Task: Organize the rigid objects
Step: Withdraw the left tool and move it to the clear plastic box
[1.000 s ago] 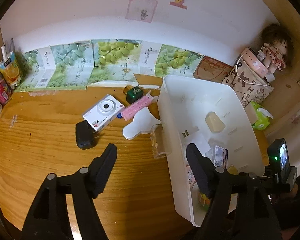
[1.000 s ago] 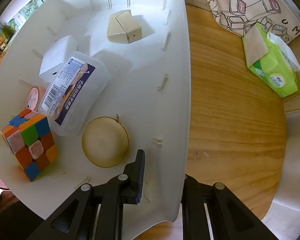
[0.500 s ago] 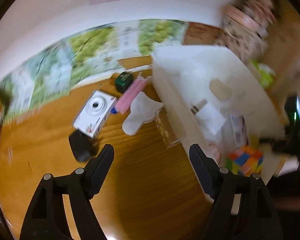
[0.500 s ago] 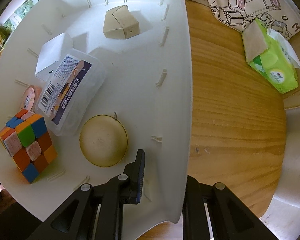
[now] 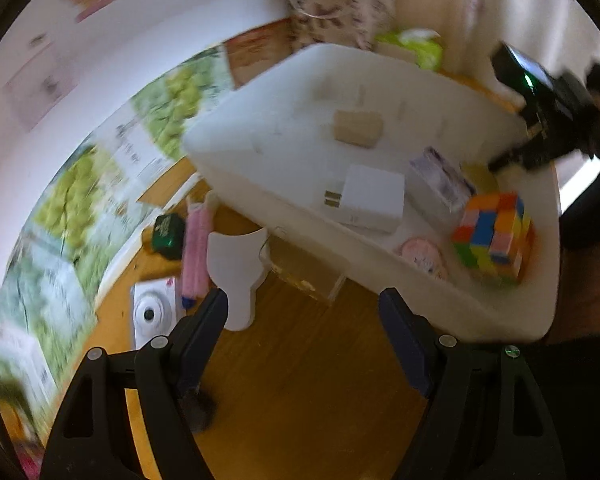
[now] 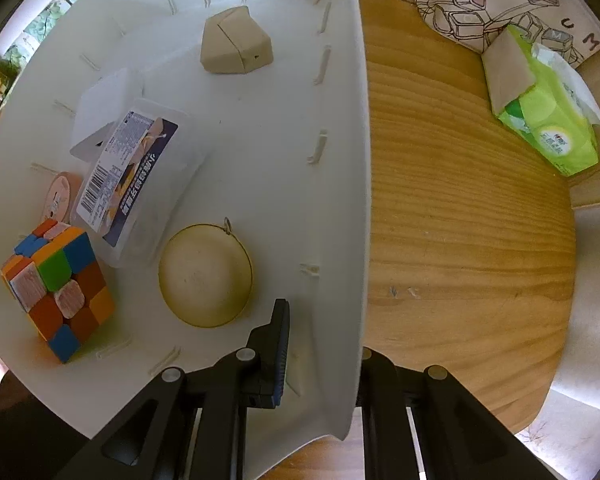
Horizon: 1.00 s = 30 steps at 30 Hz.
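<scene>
Between the left gripper's (image 5: pixel 302 312) fingers, spread wide and gripping nothing, lies only bare wooden tabletop (image 5: pixel 300 380); just beyond them a clear plastic box (image 5: pixel 306 266) rests against the white bin's (image 5: pixel 236 160) outer wall. The right gripper (image 6: pixel 324 344) is clenched on that bin's near wall, one finger inside, one outside.

Judging by the blur in the left view, the risk is a skewed approach: the clear box sits so tight against the bin that one finger could strike the wall, or nudge the flat white piece (image 5: pixel 236 276) touching the box's other side. A shove there could also jolt the bin in the right jaws.

Farther from the bin lie a pink bar (image 5: pixel 196 256), a green case (image 5: pixel 168 232) and a white camera (image 5: pixel 152 312), all unsorted. Inside it sit a colour cube (image 6: pixel 58 290), a labelled box (image 6: pixel 134 176), a round tin (image 6: pixel 206 274) and a beige block (image 6: pixel 236 46).
</scene>
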Motion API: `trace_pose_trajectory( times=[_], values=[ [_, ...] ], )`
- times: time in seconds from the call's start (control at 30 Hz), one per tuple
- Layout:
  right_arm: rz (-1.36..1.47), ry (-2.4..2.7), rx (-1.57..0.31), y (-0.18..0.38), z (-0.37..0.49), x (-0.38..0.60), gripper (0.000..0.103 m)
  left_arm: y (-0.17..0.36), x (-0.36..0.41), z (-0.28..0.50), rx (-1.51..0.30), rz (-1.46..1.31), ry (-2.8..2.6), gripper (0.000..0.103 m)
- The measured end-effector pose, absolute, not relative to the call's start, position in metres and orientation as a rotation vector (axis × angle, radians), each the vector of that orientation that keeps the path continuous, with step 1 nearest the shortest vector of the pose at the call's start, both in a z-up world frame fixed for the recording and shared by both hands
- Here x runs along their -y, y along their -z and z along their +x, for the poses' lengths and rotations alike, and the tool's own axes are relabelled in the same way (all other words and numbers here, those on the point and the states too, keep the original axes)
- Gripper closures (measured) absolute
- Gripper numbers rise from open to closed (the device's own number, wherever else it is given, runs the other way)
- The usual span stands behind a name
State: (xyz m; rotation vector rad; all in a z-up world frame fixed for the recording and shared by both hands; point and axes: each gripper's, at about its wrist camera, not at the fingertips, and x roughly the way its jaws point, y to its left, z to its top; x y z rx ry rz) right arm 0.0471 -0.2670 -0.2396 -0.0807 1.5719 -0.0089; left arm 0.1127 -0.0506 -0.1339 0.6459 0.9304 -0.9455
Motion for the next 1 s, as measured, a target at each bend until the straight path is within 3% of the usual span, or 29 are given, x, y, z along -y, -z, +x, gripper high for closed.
trace_pose_trajectory(
  times=[1.0],
  values=[
    [-0.069,0.161,-1.653,0.252,0.066,0.263,0.084,0.178,0.085,0.152,-0.947,0.774,1.397,0.024]
  ],
)
